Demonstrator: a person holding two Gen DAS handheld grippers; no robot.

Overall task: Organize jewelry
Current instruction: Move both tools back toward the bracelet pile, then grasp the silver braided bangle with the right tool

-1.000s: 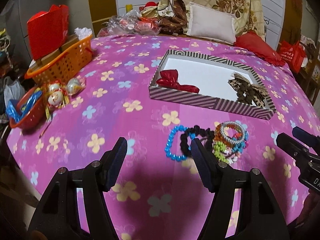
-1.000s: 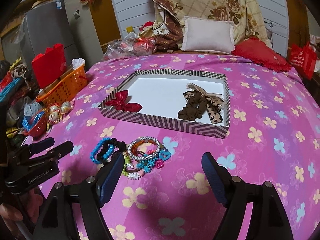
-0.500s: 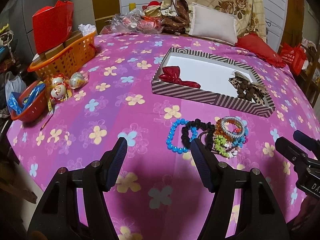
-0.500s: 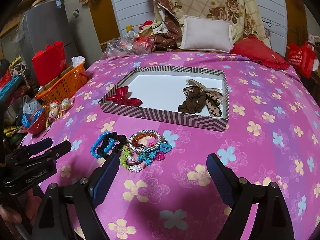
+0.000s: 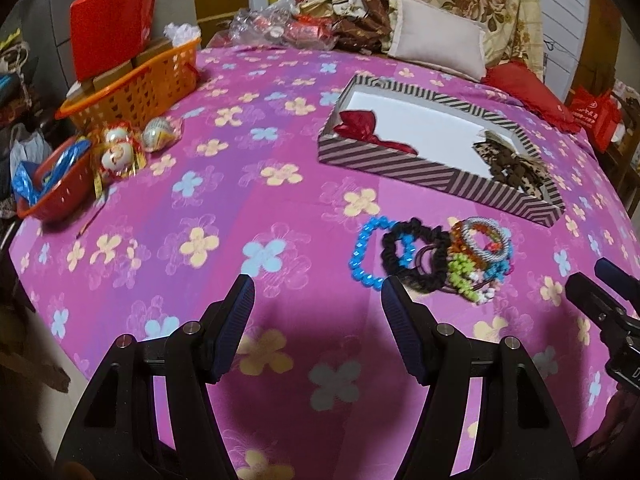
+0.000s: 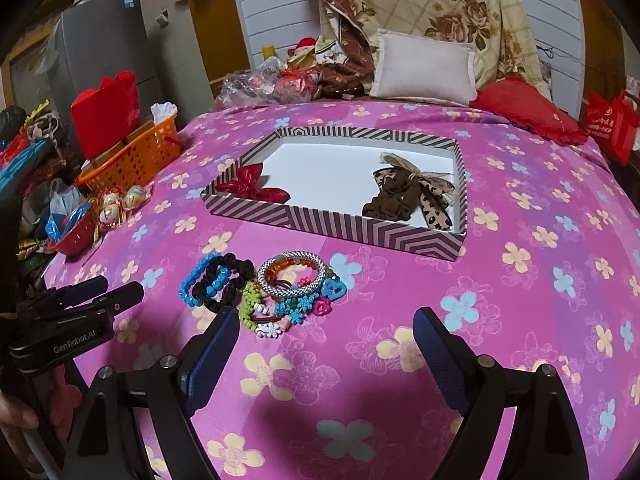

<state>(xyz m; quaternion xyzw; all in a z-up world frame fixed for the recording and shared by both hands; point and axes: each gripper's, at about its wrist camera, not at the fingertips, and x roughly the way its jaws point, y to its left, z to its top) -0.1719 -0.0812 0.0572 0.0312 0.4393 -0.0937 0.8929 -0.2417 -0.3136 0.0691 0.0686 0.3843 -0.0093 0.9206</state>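
Observation:
A pile of bracelets and hair ties (image 6: 276, 292) lies on the pink flowered bedspread, with a blue bead bracelet (image 5: 362, 252), a black scrunchie (image 5: 416, 256) and a silver bangle (image 6: 292, 274). Behind it stands a striped box (image 6: 376, 232) holding a red bow (image 6: 250, 186) and a leopard bow with a brown scrunchie (image 6: 408, 196). My left gripper (image 5: 318, 296) is open and empty, just left of the pile. My right gripper (image 6: 324, 330) is open and empty, just in front of the pile. The left gripper also shows in the right wrist view (image 6: 100, 294).
An orange basket (image 5: 136, 88) with a red box (image 5: 110, 20) stands at the far left edge. A red bowl (image 5: 52, 188) and small figurines (image 5: 120, 152) lie near it. Pillows (image 6: 424, 68) and bags lie at the back.
Both grippers have drawn back and up a little, so the pile and box sit slightly farther away. Both stay open and nothing on the bed has moved.

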